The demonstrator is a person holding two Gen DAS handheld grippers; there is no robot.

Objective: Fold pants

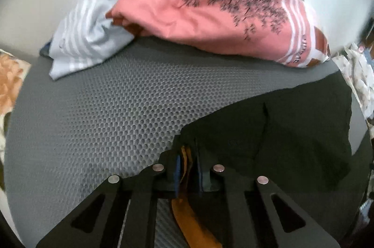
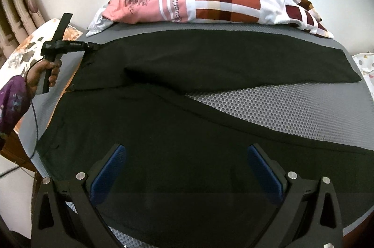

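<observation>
Black pants (image 2: pixel 187 65) lie spread across a grey honeycomb mat (image 2: pixel 292 105), the two legs parting in a V toward the right. In the right wrist view my left gripper (image 2: pixel 92 47) is at the far left corner of the waist, shut on the cloth edge, with a hand (image 2: pixel 39 75) on its handle. In the left wrist view the left gripper (image 1: pixel 187 161) is pinched on the black pants (image 1: pixel 292 126) and an orange inner strip (image 1: pixel 189 220). My right gripper (image 2: pixel 187 168) hovers open over the near part of the pants, blue pads (image 2: pixel 107 171) wide apart, nothing between them.
A pink and checked heap of bedding (image 2: pixel 210 0) lies along the mat's far edge against a white wall, with a pale blue striped cloth (image 1: pixel 81 37) at its left end. Floral bedding (image 2: pixel 28 47) lies beyond the left edge of the mat (image 1: pixel 105 112).
</observation>
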